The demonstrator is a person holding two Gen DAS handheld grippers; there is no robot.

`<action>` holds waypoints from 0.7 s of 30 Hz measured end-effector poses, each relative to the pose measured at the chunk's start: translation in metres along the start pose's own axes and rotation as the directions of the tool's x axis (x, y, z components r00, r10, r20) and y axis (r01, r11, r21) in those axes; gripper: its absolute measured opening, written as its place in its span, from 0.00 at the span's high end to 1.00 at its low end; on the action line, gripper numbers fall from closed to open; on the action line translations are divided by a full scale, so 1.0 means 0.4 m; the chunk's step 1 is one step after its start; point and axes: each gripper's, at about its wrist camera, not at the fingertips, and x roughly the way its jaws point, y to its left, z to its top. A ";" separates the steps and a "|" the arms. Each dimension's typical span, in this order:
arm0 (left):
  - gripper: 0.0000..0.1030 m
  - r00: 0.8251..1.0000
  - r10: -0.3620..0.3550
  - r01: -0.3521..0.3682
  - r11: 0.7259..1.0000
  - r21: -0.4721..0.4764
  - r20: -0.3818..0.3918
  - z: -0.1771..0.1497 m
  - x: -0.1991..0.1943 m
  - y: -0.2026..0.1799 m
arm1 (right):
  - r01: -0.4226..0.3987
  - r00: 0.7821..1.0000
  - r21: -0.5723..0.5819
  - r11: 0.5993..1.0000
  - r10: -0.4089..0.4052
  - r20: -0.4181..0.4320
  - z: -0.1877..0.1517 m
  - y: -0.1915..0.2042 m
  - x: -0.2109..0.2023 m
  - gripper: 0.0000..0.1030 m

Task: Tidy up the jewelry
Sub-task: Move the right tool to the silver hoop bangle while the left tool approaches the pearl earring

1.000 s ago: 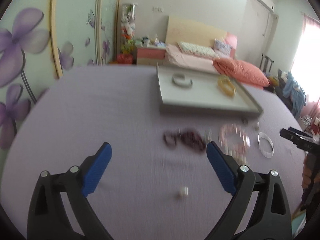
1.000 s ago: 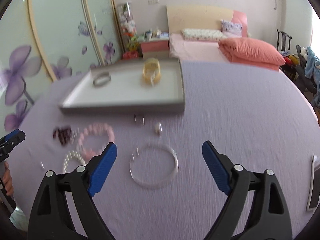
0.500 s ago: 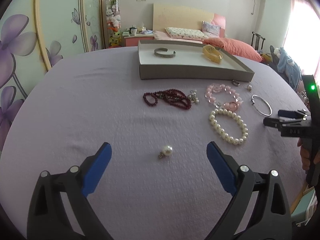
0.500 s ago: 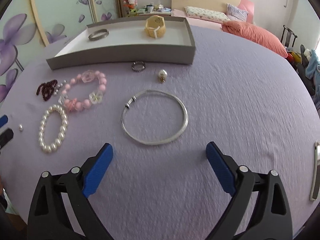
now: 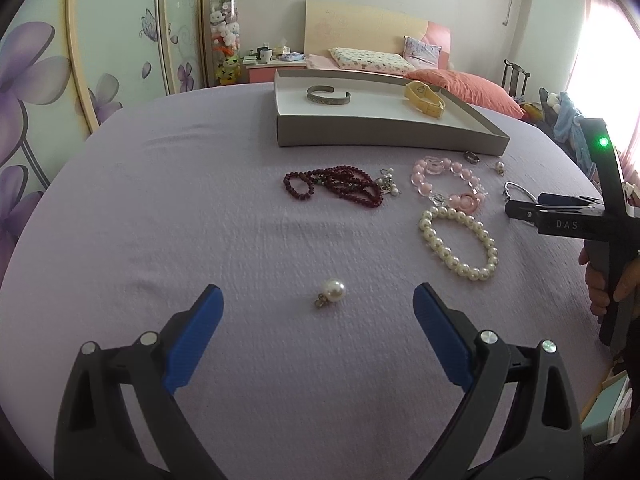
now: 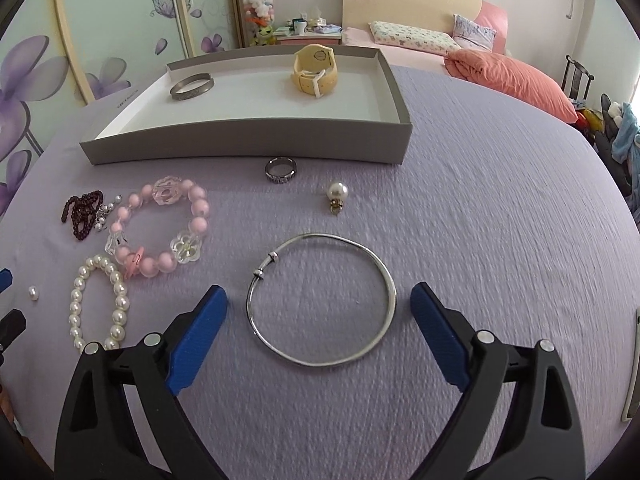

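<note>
On the lilac cloth my left gripper stands open, and a pearl pendant lies just ahead between its fingertips. My right gripper is wide with its jaws closing. A thin silver bangle lies flat between its blue pads, untouched. Further off lie a white pearl bracelet, a pink bead bracelet, a dark red bead string, a steel ring and a second pearl pendant. The grey tray holds a silver cuff and a yellow watch.
The cloth-covered table drops off at the right, where a flat device lies near the edge. A bed with a coral pillow stands behind, flowered wardrobe doors to the left. A hand grips the right tool's handle.
Both grippers have sunk toward the cloth and the blur has cleared. The bangle has come between the right fingers, and the pearl pendant now sits between the left fingertips.
</note>
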 end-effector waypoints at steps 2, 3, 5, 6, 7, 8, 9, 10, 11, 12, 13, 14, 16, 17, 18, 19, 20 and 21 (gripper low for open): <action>0.07 1.000 -0.003 0.003 1.000 -0.003 -0.002 -0.001 0.000 -0.001 | -0.005 1.000 -0.007 1.000 0.005 0.018 -0.001 0.001 -0.010 0.27; 0.07 1.000 -0.003 0.003 1.000 -0.002 -0.003 -0.002 0.000 -0.002 | -0.006 1.000 -0.002 1.000 0.006 0.013 0.004 0.002 -0.007 0.27; 0.07 1.000 -0.004 0.004 1.000 0.000 -0.008 -0.004 0.001 -0.003 | -0.005 1.000 -0.003 1.000 0.005 0.018 0.001 0.004 -0.007 0.27; 0.07 1.000 -0.004 0.004 1.000 0.001 -0.010 -0.004 0.002 -0.004 | -0.004 1.000 0.001 1.000 0.004 0.021 -0.001 0.004 -0.008 0.27; 0.07 1.000 -0.004 0.004 1.000 0.002 -0.012 -0.003 0.001 -0.004 | -0.002 1.000 0.003 1.000 0.002 0.022 -0.001 0.004 -0.008 0.27; 0.07 1.000 -0.004 0.004 1.000 0.003 -0.013 -0.003 0.001 -0.005 | 0.000 1.000 0.008 1.000 0.000 0.022 -0.002 0.004 -0.010 0.27; 0.07 1.000 -0.005 0.005 1.000 0.004 -0.014 -0.003 0.001 -0.005 | 0.002 1.000 0.012 1.000 -0.002 0.021 -0.004 0.005 -0.012 0.27; 0.07 1.000 -0.005 0.005 1.000 0.005 -0.015 -0.002 0.001 -0.006 | 0.002 1.000 0.014 1.000 -0.003 0.021 -0.007 0.006 -0.014 0.27; 0.07 1.000 -0.005 0.005 1.000 0.006 -0.015 -0.002 0.001 -0.007 | 0.002 1.000 0.015 1.000 -0.002 0.022 -0.010 0.006 -0.017 0.27; 0.07 1.000 -0.004 0.004 1.000 0.006 -0.016 -0.001 0.001 -0.007 | 0.001 1.000 0.016 1.000 -0.001 0.023 -0.012 0.004 -0.019 0.27; 0.07 1.000 -0.003 0.003 1.000 0.007 -0.017 0.000 0.002 -0.007 | 0.000 1.000 0.018 1.000 -0.001 0.024 -0.013 0.001 -0.021 0.27; 0.07 1.000 -0.002 0.002 1.000 0.006 -0.018 0.001 0.004 -0.007 | -0.003 1.000 0.025 1.000 0.002 0.028 -0.014 -0.001 -0.024 0.27; 0.07 1.000 0.001 -0.001 1.000 0.003 -0.023 0.004 0.008 -0.007 | -0.012 0.999 0.036 0.999 0.010 0.034 -0.017 -0.005 -0.030 0.27; 0.07 1.000 0.002 -0.002 1.000 0.002 -0.024 0.004 0.011 -0.008 | -0.013 0.999 0.040 0.999 0.011 0.038 -0.017 -0.007 -0.034 0.27; 0.07 1.000 0.004 -0.004 1.000 0.001 -0.026 0.006 0.013 -0.008 | -0.015 0.999 0.043 0.999 0.013 0.041 -0.016 -0.009 -0.037 0.27; 0.07 1.000 0.006 -0.006 1.000 0.000 -0.027 0.007 0.015 -0.008 | -0.019 0.999 0.045 0.999 0.017 0.045 -0.015 -0.011 -0.040 0.27; 0.08 1.000 0.010 -0.010 1.000 -0.001 -0.028 0.008 0.017 -0.009 | -0.022 0.999 0.048 0.999 0.020 0.049 -0.014 -0.012 -0.045 0.27; 0.10 0.999 0.017 -0.017 1.000 -0.002 -0.029 0.010 0.021 -0.010 | -0.024 0.998 0.048 0.999 0.021 0.052 -0.012 -0.012 -0.047 0.27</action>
